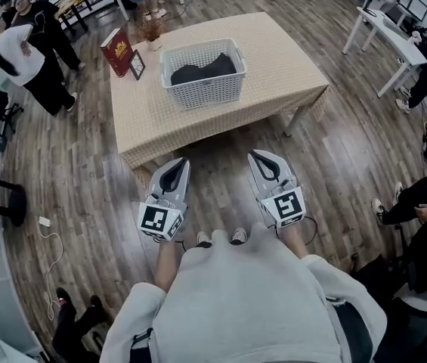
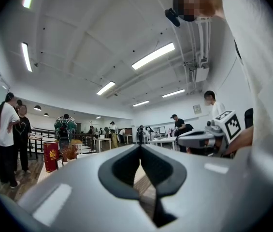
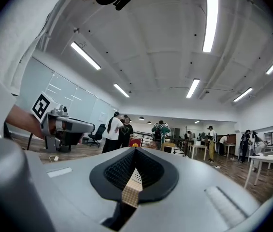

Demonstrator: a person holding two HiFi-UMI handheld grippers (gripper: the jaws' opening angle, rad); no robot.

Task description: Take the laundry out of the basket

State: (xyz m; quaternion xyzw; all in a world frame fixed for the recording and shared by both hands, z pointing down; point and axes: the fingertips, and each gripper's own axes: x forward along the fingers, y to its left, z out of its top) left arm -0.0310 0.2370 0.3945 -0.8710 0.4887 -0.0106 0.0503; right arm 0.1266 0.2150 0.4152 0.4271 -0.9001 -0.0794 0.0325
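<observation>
Two pairs of jaws, both pressed together, nothing between them. Left gripper (image 1: pixel 177 174) and right gripper (image 1: pixel 262 165) are held level, side by side, in front of the table's (image 1: pixel 273 66) near edge. White basket (image 1: pixel 202 91) stands on the table, toward its far side, with dark laundry (image 1: pixel 202 70) inside. Red book (image 1: pixel 117 51) stands at the table's far left corner.

Headcam downward; gripper views seemingly level

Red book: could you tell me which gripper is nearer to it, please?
Left. The left gripper hovers before the table, toward the side with the book; the right gripper is further right.
</observation>
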